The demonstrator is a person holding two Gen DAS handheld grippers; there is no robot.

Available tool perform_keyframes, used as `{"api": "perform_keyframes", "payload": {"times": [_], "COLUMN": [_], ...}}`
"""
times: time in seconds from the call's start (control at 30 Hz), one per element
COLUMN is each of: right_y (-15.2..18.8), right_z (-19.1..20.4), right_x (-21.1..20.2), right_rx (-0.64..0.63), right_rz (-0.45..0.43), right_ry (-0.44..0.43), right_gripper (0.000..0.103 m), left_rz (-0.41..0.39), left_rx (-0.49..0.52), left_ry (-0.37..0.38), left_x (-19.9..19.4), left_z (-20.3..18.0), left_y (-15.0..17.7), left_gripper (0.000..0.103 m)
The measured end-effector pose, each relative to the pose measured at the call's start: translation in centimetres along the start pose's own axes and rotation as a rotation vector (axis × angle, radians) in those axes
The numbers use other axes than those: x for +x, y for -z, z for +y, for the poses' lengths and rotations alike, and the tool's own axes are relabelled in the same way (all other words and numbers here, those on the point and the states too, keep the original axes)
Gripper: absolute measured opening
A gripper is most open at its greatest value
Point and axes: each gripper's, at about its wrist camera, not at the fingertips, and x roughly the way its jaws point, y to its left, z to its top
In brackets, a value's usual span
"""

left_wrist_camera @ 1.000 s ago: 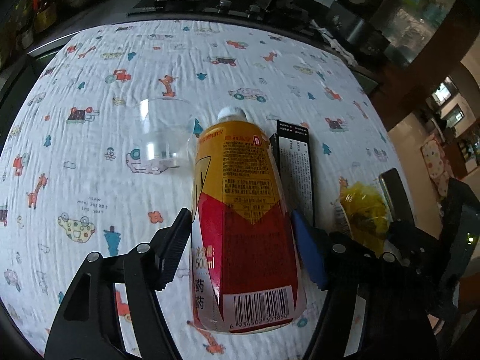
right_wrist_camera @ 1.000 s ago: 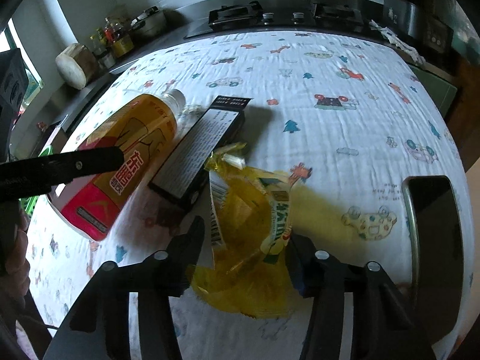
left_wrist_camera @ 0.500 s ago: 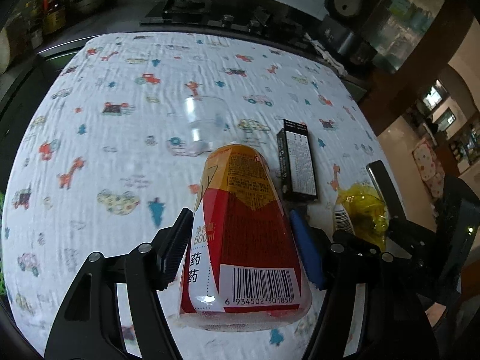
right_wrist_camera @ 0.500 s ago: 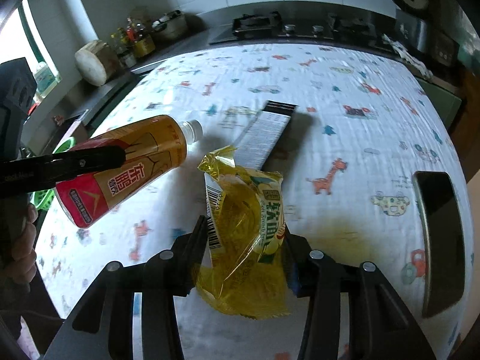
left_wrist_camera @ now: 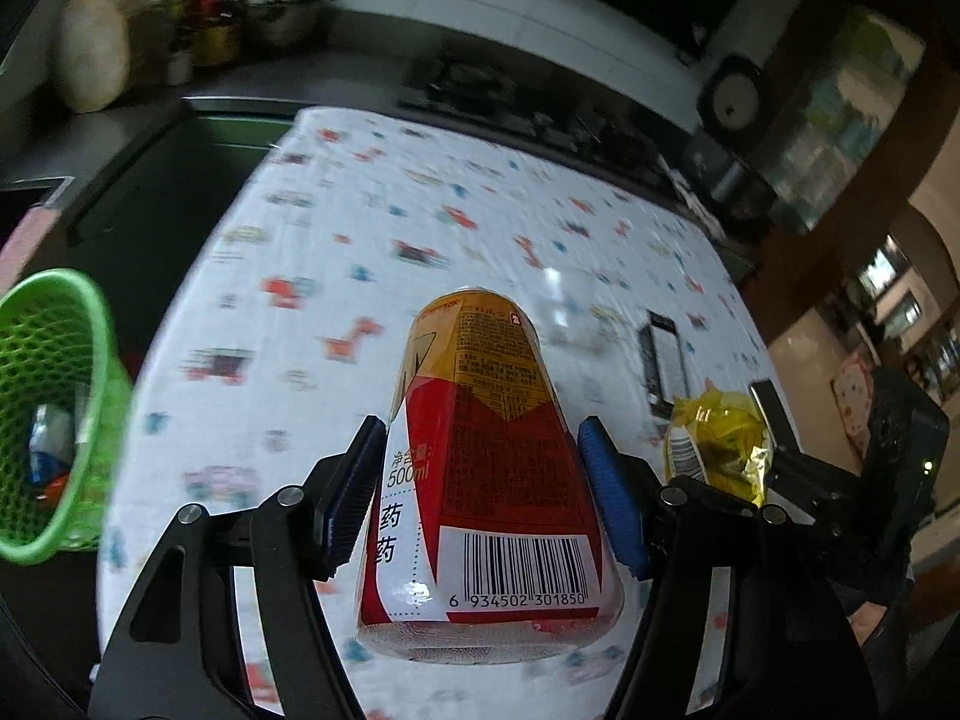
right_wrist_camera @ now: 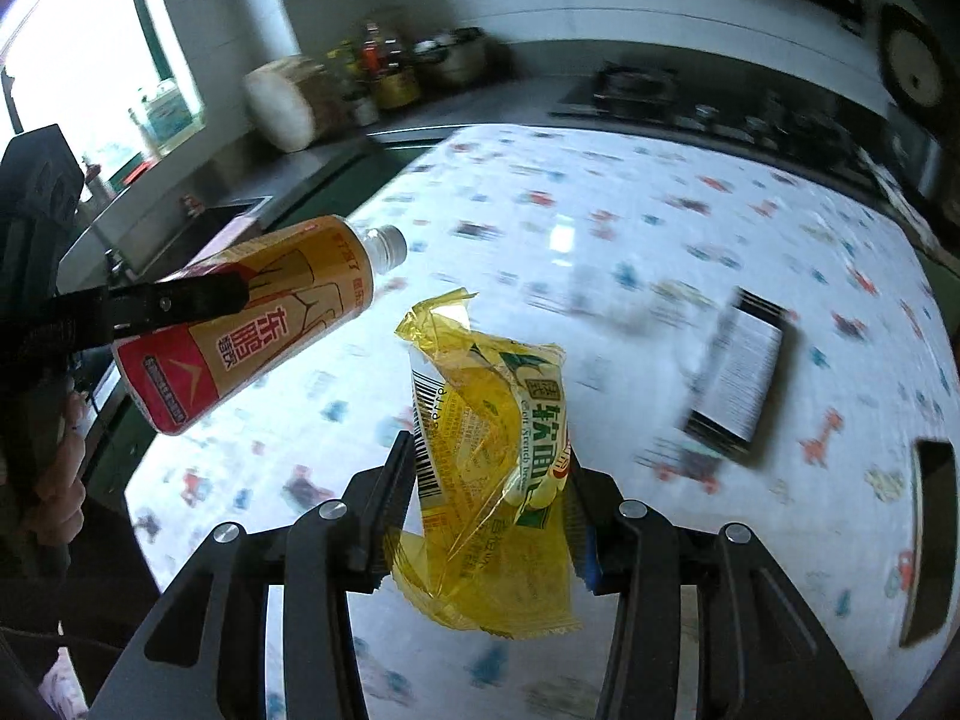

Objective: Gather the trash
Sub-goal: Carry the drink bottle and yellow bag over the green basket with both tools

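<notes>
My left gripper (left_wrist_camera: 486, 486) is shut on a red and yellow drink bottle (left_wrist_camera: 486, 468), held in the air above the table, cap pointing away. The same bottle (right_wrist_camera: 252, 324) shows at the left of the right wrist view, clamped by the left gripper's finger. My right gripper (right_wrist_camera: 489, 498) is shut on a crumpled yellow snack wrapper (right_wrist_camera: 486, 456), also lifted off the table; the wrapper (left_wrist_camera: 717, 438) appears at the right of the left wrist view. A green mesh bin (left_wrist_camera: 48, 414) with some trash inside stands beyond the table's left edge.
A black box (right_wrist_camera: 744, 372) lies on the patterned tablecloth (right_wrist_camera: 600, 252), also visible as the box (left_wrist_camera: 663, 360) in the left view. A dark phone (right_wrist_camera: 930, 540) lies at the right edge. A clear cup (left_wrist_camera: 555, 318) is blurred. A stove and counter with bottles stand behind.
Both grippers have lifted their loads off the table and swung left; the green bin has come into the left wrist view. The right gripper closed tighter on the wrapper.
</notes>
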Motion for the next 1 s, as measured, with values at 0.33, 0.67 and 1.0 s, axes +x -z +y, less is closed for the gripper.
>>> {"api": "perform_keyframes", "payload": {"times": [0.33,0.67,1.0], "right_y": [-3.2,-5.7,-7.3], "right_z": [10.3,20.0,25.6], "right_x": [4.3,9.5,13.2], "right_rx": [-0.119,-0.206,-0.238], "right_rz": [0.028,0.080,0.112], "right_ry": [-0.112,-0.195,-0.259], "right_gripper": [0.044,0.044,0.044], "left_rz": [-0.123,-0.171,-0.156], "left_rx": [-0.142,-0.278,-0.386], "left_ry": [-0.123,-0.256,-0.277], "left_x": [-7.3,-9.6,-7.6], "left_z": [11.7,23.4,31.2], "left_y": [-0.1,0.3,1.5], "left_gripper": [0.065,0.065,0.065]}}
